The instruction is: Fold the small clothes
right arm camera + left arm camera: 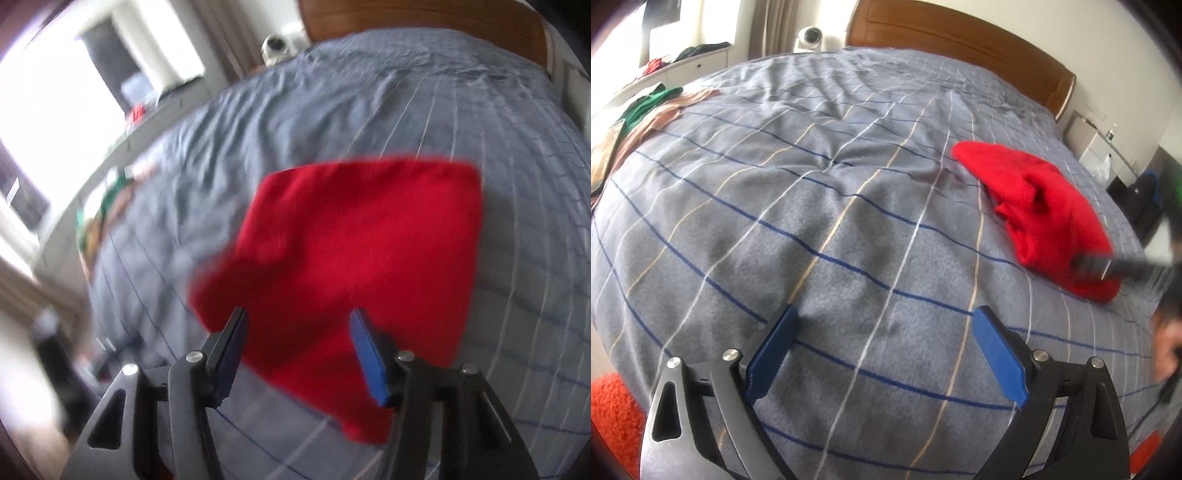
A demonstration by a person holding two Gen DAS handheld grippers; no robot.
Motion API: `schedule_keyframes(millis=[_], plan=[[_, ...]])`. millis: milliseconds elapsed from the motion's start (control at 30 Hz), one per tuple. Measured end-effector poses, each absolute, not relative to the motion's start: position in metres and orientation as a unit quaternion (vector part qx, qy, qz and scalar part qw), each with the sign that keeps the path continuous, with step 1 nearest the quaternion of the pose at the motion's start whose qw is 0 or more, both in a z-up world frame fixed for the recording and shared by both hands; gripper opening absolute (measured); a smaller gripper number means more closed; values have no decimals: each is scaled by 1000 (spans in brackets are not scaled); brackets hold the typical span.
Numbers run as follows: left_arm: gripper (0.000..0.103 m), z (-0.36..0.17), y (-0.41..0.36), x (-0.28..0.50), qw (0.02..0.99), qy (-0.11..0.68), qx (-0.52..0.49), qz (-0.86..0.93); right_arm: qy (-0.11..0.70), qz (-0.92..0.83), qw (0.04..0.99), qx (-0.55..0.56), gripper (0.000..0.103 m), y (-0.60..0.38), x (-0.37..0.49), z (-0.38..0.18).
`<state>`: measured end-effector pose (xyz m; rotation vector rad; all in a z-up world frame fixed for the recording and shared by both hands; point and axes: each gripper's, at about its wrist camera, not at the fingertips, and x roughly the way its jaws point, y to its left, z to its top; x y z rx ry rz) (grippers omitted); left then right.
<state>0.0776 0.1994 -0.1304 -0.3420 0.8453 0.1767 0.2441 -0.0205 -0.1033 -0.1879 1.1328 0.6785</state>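
Observation:
A red garment (1034, 206) lies folded and a little rumpled on the right side of the grey checked bedspread (831, 221). In the right wrist view the red garment (351, 240) fills the middle as a rough rectangle. My right gripper (298, 315) hovers over its near edge with the jaws apart and no cloth pinched between the blue pads. The left wrist view shows the right gripper (1108, 264) as a dark blur at the garment's near corner. My left gripper (886, 314) stands open above bare bedspread, well left of the garment.
Green and beige clothes (650, 107) lie in a heap at the bed's far left edge. A wooden headboard (960, 40) closes the far end, with a white nightstand (1089, 144) to its right. An orange rug (613, 413) lies at lower left. A person's hand (1167, 350) shows at the right edge.

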Motion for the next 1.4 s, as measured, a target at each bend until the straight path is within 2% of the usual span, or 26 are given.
schedule_keyframes(millis=[67,133,233,400,533,600,633,700,733,767,867,933,1133,1167,1200,1233,1267,1333,1400], plan=[[96,-130,200,76,894,407,-165,86,519,306,789,-122,47,-31,231,-127],[96,-131,199,76,895,407,-162,87,502,307,799,-124,47,-44,223,-127],[96,-132,192,80,896,409,-149,89,503,309,802,-91,45,-53,227,-106],[96,-131,185,81,898,411,-131,84,447,308,837,-64,47,-70,229,-66],[96,-116,193,81,898,405,-161,60,510,271,814,-58,48,-82,245,-117],[96,-100,201,90,901,386,-198,30,509,276,815,-26,48,-98,241,-125],[96,-93,204,98,900,379,-214,16,506,280,816,-1,49,-105,240,-122],[99,-79,209,132,891,384,-240,-24,503,281,816,41,63,-117,244,-110],[100,-78,209,149,883,397,-247,-44,492,275,823,63,74,-125,250,-100],[100,-80,207,174,868,420,-255,-73,482,273,829,79,79,-128,254,-94],[99,-101,198,246,832,487,-249,-97,467,263,833,141,85,-141,286,-77],[99,-115,190,271,816,513,-249,-93,475,262,821,179,86,-147,311,-80],[98,-133,155,298,805,539,-216,-117,534,250,755,286,86,-150,374,-143],[96,-133,145,301,808,538,-204,-127,537,249,748,302,85,-144,377,-155],[70,-133,139,302,811,537,-192,-129,532,249,753,295,83,-135,377,-160],[38,-132,135,304,812,539,-181,-129,527,255,766,264,63,-122,375,-159],[31,-132,129,305,811,542,-176,-132,528,255,776,231,36,-111,373,-156],[22,-122,126,299,822,530,-170,-122,502,233,823,125,31,-85,360,-135],[22,-100,122,289,841,504,-148,-129,460,240,853,56,29,-68,344,-109]])
